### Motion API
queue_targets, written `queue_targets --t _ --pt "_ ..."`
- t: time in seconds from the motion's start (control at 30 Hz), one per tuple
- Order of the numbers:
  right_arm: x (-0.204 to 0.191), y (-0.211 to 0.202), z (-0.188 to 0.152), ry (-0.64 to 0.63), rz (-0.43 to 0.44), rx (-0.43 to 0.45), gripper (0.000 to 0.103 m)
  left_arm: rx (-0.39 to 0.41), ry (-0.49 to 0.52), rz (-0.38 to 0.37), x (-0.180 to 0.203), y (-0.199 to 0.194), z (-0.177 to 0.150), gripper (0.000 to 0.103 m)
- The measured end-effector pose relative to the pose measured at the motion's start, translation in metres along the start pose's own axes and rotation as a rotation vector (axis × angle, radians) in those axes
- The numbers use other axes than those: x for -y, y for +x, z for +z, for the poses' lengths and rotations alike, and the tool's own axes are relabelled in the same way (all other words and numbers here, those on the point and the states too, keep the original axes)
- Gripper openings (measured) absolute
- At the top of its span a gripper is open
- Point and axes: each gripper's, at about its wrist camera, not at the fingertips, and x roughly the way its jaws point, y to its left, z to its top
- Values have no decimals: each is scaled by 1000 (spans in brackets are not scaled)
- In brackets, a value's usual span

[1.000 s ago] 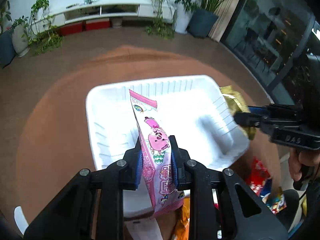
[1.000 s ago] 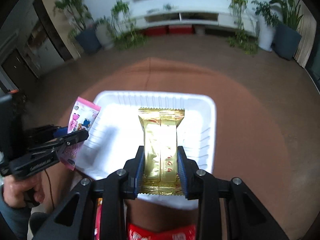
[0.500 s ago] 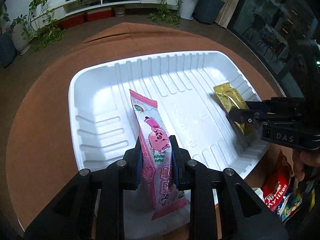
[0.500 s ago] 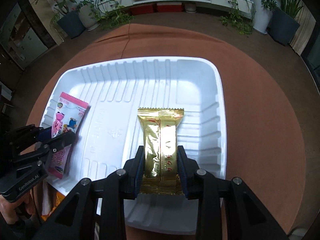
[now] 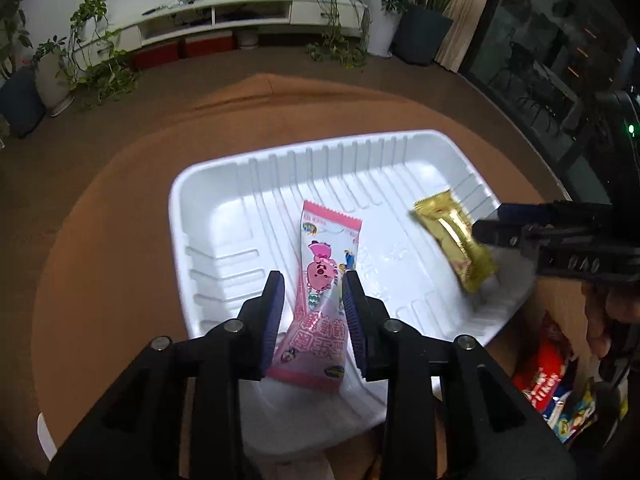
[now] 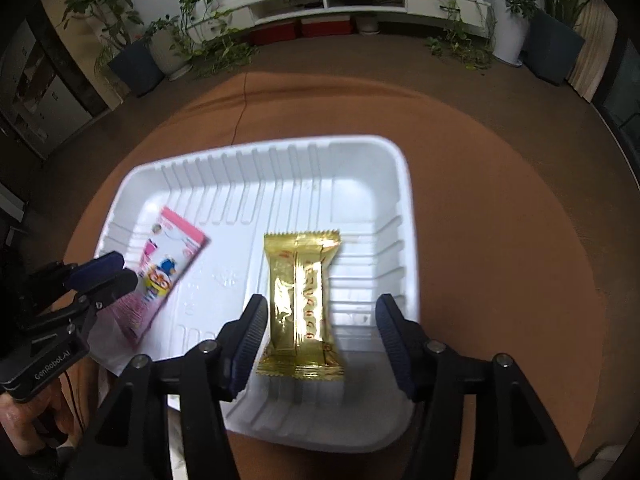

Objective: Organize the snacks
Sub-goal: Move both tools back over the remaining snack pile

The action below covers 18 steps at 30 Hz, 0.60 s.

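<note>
A white ribbed tray (image 5: 224, 208) sits on the round brown table; it also shows in the right wrist view (image 6: 360, 152). A pink snack packet (image 5: 324, 276) lies in the tray between the fingers of my open left gripper (image 5: 312, 292), apart from the pads; it shows at the tray's left in the right wrist view (image 6: 164, 268). A gold snack bar (image 6: 304, 292) lies in the tray's right half, loose between the wide-open fingers of my right gripper (image 6: 320, 320). It also shows in the left wrist view (image 5: 456, 244), where my right gripper (image 5: 492, 232) reaches in.
Several loose snack packets (image 5: 548, 376) lie on the table beside the tray's near right corner. The brown table (image 6: 500, 216) ends in a round edge. Potted plants (image 6: 132, 60) and a white TV shelf (image 6: 360, 0) stand far behind.
Both grippers opened and let go: the pink packet dropped flat into the tray's left half, the gold bar into its right half. Both grippers pulled back and up a little.
</note>
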Motion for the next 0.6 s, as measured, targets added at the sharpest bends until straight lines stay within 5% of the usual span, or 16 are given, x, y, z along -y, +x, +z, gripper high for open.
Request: queue_targets --t 0.1,0.23,0.27,0.37,0.43,0.6 --pt "5 -33 4 33 38 59 76 60 -4 4 0 -33 -5 78" --pt "15 -93 0 123 184 177 93 121 -15 -24 5 -80 -22 100" --pt "19 -108 -4 158 250 206 102 131 -24 -27 6 -89 -28 102" --pt "25 -143 -38 236 498 225 103 156 -39 -97 14 -118 -57 103" --pt "25 -157 -66 243 585 226 103 153 -35 -110 22 -132 -82 103" --pt "28 -171 -147 299 640 256 103 151 29 -97 57 -157 -155 103"
